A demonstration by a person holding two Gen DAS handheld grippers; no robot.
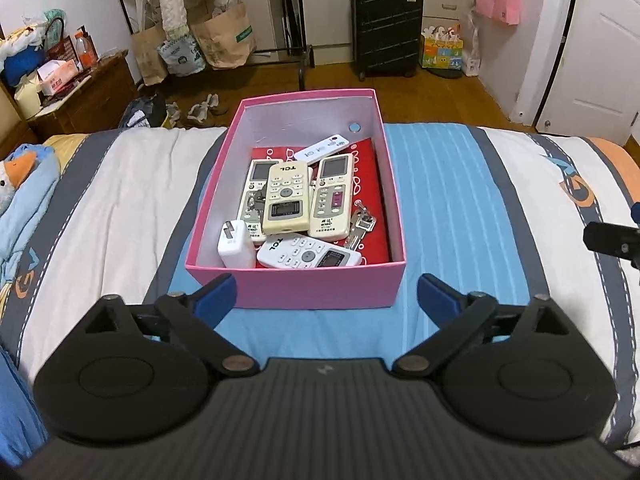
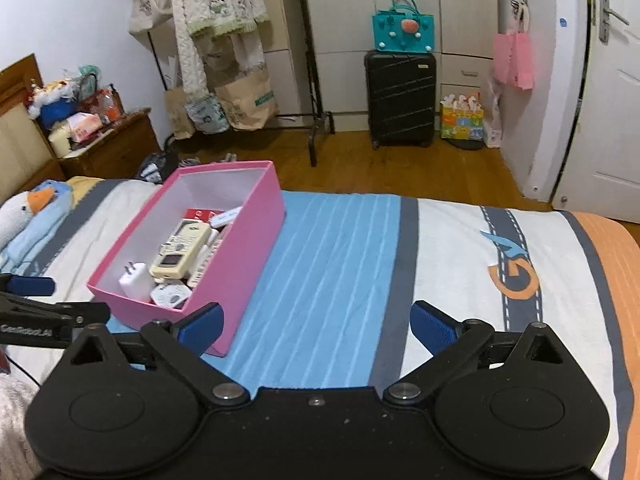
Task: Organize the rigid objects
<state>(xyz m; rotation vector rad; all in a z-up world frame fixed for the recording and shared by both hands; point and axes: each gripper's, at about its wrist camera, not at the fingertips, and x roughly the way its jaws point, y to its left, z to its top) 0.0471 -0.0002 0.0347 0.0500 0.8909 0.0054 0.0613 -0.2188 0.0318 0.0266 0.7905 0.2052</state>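
A pink box (image 1: 316, 286) sits on the bed and holds several remote controls, among them a cream TCL remote (image 1: 287, 198) and a white TCL remote (image 1: 308, 255). A white charger plug (image 1: 236, 245) and keys (image 1: 362, 226) lie in it too, on a red sheet (image 1: 374, 184). My left gripper (image 1: 326, 296) is open and empty, just in front of the box's near wall. My right gripper (image 2: 316, 326) is open and empty over the blue stripes, right of the box (image 2: 240, 264). The charger (image 2: 134, 280) and the cream remote (image 2: 182, 248) show there too.
The striped bed cover (image 1: 460, 208) spreads on both sides of the box. A stuffed duck (image 2: 24, 212) lies at the left. Beyond the bed's far edge are wooden floor, a black suitcase (image 1: 386, 28), paper bags, a nightstand (image 1: 84, 96) and a white door (image 2: 612, 100).
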